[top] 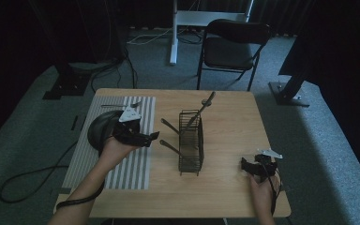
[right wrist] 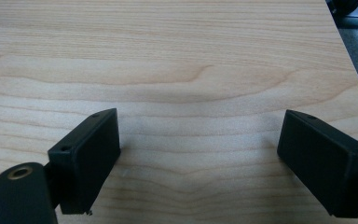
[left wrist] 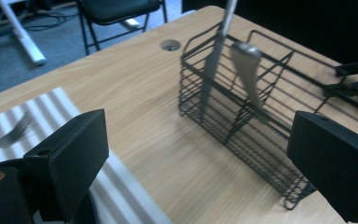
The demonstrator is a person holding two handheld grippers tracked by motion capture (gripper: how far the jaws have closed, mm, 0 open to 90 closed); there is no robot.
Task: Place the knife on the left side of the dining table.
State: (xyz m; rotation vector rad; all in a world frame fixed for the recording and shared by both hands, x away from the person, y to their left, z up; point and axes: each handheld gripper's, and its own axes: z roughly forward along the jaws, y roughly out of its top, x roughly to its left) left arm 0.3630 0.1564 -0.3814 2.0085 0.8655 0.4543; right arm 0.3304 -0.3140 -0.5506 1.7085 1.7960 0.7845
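Grey carpet and dark curtains are seen around a wooden table (top: 225, 197), with a black chair (top: 232, 47) set beyond its far edge. At the table's left a striped mat (top: 133, 171) is laid, and a fork (top: 122, 105) is seen lying near the mat's far end. Over the mat the left gripper (top: 152, 137) is held in a hand, its jaws spread wide with nothing between them; in the left gripper view they are pointed at the rack (left wrist: 261, 135) across a stretch of bare wood. At mid-table the black wire rack (top: 191, 147) is stood upright, just right of the mat. Cutlery is held in it: one long handle (top: 205, 104) is leaned out toward the far side, and two more handles (top: 168, 124) are stuck out to the left. Near the table's front right corner, well apart from the rack, the right gripper (top: 246, 165) is held low, its jaws also wide apart and empty above bare wood
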